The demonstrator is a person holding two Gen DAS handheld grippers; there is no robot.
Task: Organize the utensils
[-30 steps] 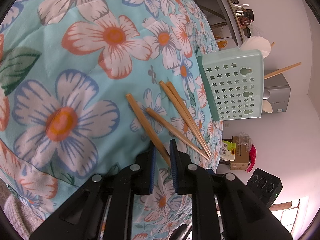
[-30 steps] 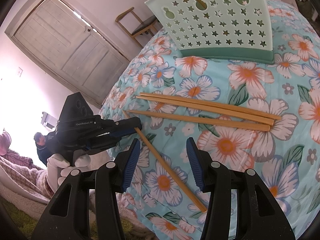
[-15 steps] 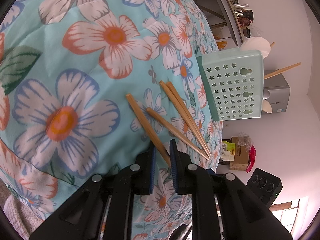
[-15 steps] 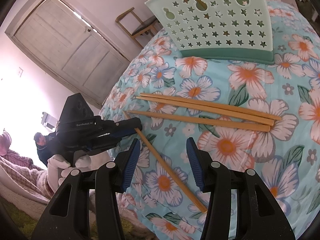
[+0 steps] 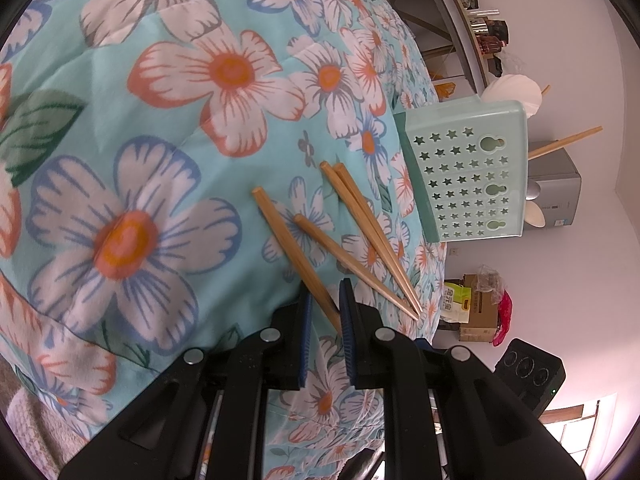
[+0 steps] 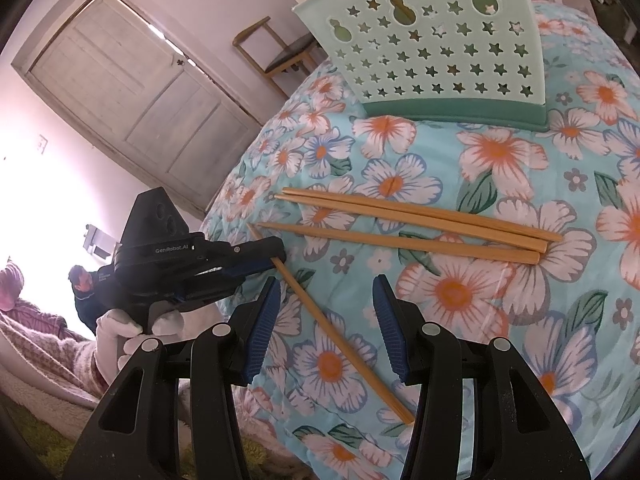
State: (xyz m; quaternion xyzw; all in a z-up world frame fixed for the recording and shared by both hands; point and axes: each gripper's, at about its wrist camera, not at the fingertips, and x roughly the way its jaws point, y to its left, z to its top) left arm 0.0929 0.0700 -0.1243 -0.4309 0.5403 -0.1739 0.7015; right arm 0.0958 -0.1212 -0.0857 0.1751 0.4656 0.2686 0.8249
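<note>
Surface: floral quilt (image 5: 192,128), mint utensil basket (image 6: 432,48) at its far edge
Change: none, both hands hold still
Left gripper (image 5: 325,300): fingers clamped on one chopstick (image 5: 292,246) lying on the quilt, lift pending
Right gripper (image 6: 325,312): fingers apart, empty
Other chopsticks (image 6: 416,224): loose, near the basket

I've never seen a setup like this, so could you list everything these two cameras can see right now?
chopsticks on cloth: four, light wood; three lie loose near the holder, one sits between the left gripper's fingers
utensil holder: one, mint green with star holes, standing on the far part of the cloth; more utensils poke out of its top
floral cloth: one, turquoise with white and orange flowers, under everything
door: one, pale wood, behind
chair: one, wooden, by the wall
cardboard box: one, brown, on the floor
left gripper: black with blue pads, closed on one chopstick
right gripper: black with blue pads, open, empty
gloved hand: white, holding the left gripper
</note>
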